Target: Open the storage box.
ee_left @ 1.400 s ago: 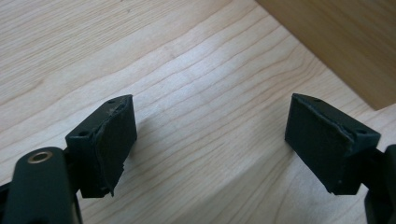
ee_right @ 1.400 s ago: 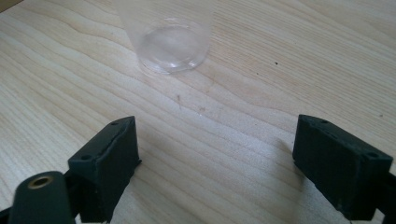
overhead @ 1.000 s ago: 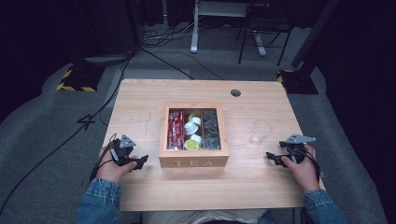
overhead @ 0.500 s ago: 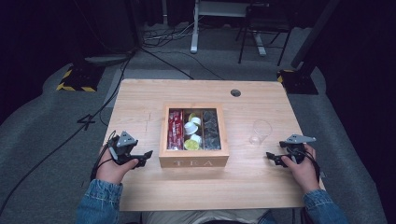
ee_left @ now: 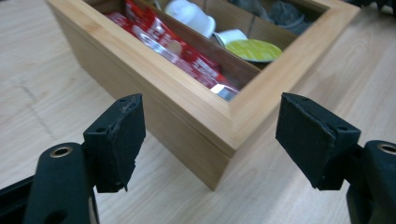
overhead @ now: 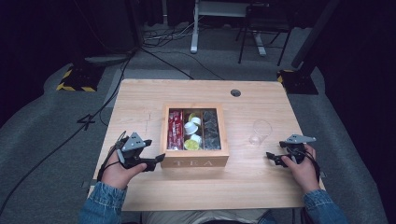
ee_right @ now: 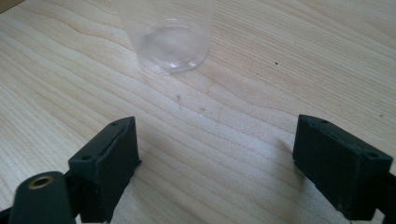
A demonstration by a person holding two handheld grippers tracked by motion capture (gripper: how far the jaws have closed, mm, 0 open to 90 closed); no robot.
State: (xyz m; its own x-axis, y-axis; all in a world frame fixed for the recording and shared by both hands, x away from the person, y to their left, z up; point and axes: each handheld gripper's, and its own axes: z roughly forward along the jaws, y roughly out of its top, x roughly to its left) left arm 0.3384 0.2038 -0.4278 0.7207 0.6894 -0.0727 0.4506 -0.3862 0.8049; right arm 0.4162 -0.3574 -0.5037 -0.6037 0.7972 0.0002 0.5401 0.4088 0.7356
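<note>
Approaching: the left gripper (overhead: 156, 161) noses up to the near left corner of the tea box (overhead: 194, 161), its jaws spread wide around that corner with nothing pressed between them; they have just been opening a little further.
Box place: it sits near the middle of the table (overhead: 140, 98), a bit toward the near edge, with the word TEA on its front wall.
Box contents: red sachets (overhead: 175, 129) in the left compartment, white pods and a yellow-lidded pod (overhead: 190, 144) in the middle, dark packets (overhead: 211, 130) on the right.
Right gripper: the right gripper (overhead: 272, 158) rests near the right edge of the table, jaws apart and empty, aimed at the clear plastic cup (overhead: 259, 132) but well short of it.
Step in hand: by my reading, the left hand is lining up on the box, either to steady it or to reach in for a sachet.
Next move: I judge it calls for lifting over the rim and lowering onto one item without nudging the box.
Left gripper view: it shows the box corner (ee_left: 233, 119) just ahead of the pads (ee_left: 119, 140) and a torn foil end on a sachet (ee_left: 159, 37).
Right gripper view: it shows the cup (ee_right: 169, 44) standing upright and empty.
High view: it gives the whole layout, with both hands set well apart.
</note>
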